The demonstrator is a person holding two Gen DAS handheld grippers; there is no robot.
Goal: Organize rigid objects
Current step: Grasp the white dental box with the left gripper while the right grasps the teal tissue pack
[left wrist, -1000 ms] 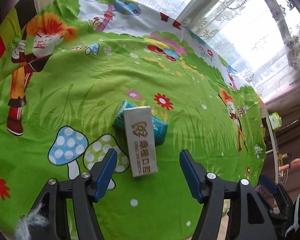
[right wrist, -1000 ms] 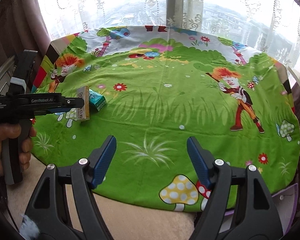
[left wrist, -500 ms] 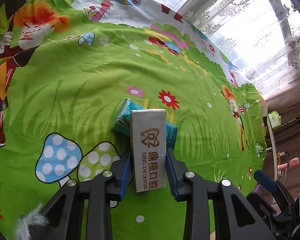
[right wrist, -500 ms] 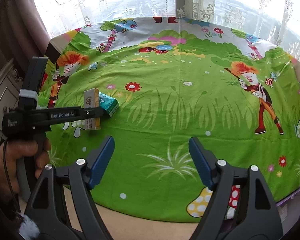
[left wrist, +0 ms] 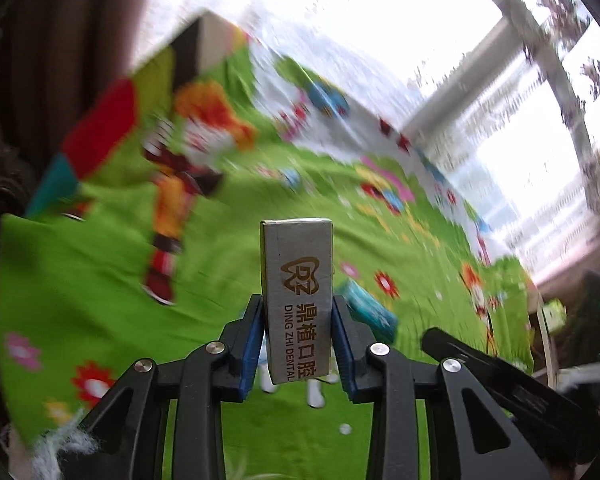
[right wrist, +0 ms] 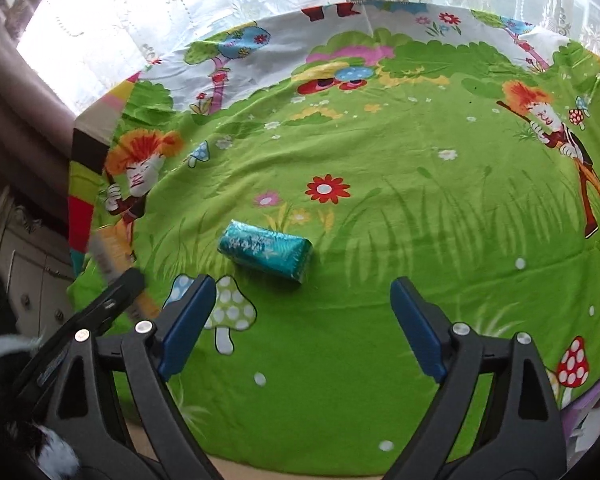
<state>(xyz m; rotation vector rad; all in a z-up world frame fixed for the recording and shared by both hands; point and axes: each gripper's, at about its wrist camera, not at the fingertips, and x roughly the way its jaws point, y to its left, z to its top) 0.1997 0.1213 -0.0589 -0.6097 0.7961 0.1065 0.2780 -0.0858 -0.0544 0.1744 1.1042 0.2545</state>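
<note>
My left gripper (left wrist: 298,336) is shut on a tan cardboard box (left wrist: 298,300) printed "DING ZHI DENTAL" and holds it lifted above the table; the background there is motion-blurred. The box and left gripper show blurred at the left edge of the right wrist view (right wrist: 112,276). A teal wrapped packet (right wrist: 266,254) lies flat on the green cartoon tablecloth (right wrist: 420,240), just ahead of my right gripper (right wrist: 300,332), which is open and empty above the near table edge. The packet also shows behind the box in the left wrist view (left wrist: 370,312).
The round table stands before a curtained window (right wrist: 180,12). A white cabinet with drawers (right wrist: 28,280) stands to the left. A green item (left wrist: 554,314) sits on a shelf beyond the table's right side.
My left gripper closed on the tan box and lifted it off the teal packet, swinging left. My right gripper moved forward toward the packet, still open.
</note>
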